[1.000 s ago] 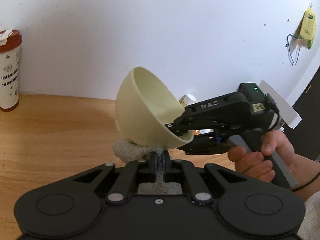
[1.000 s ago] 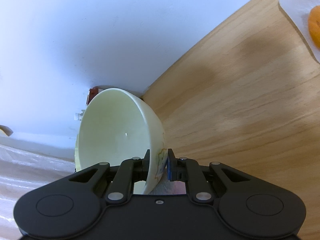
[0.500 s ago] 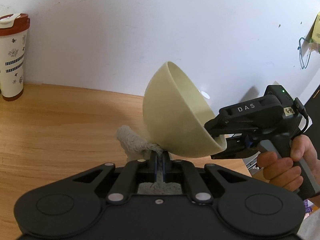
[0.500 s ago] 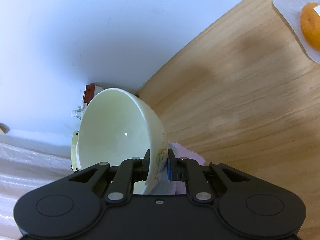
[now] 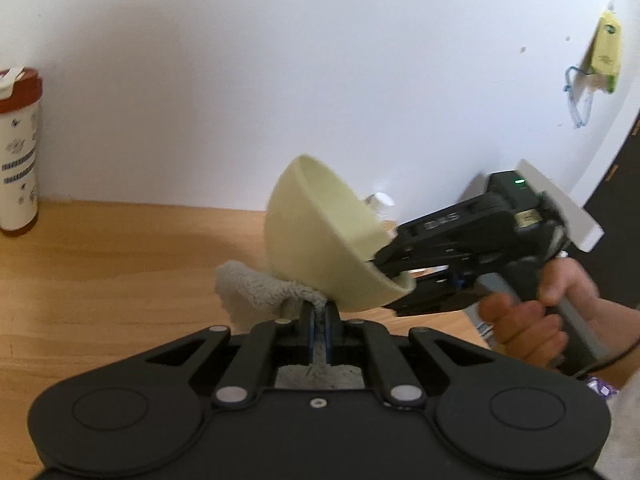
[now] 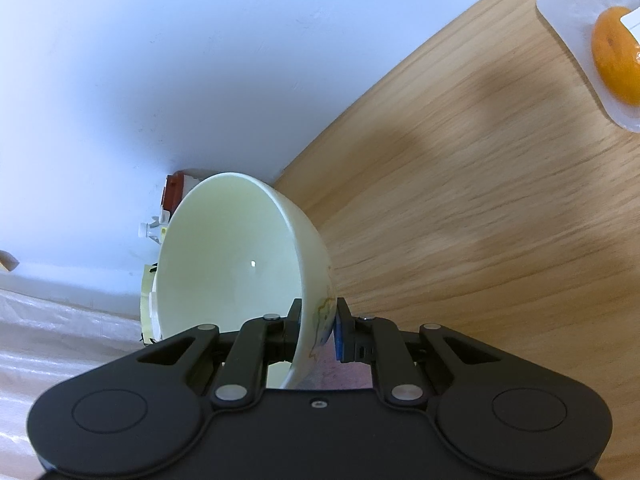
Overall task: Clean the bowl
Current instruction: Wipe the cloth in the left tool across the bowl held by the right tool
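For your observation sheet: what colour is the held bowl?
Pale cream-yellow bowl; clearest in the right wrist view.

Glossy smooth bowl (image 6: 232, 264), fluffy rough cloth (image 5: 256, 292), matt wooden table (image 6: 480, 200)

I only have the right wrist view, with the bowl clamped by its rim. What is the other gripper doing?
Observer: The left gripper is shut on a fluffy grey cloth, pressed against the outside of the bowl near its base.
Operator: Is the bowl sitting on the table?
Observer: No, the left wrist view shows it held clear of the wooden table, tilted on its side by the right gripper.
Operator: Anything else on that side?
Observer: A red-lidded patterned tumbler stands by the wall, far from the bowl.
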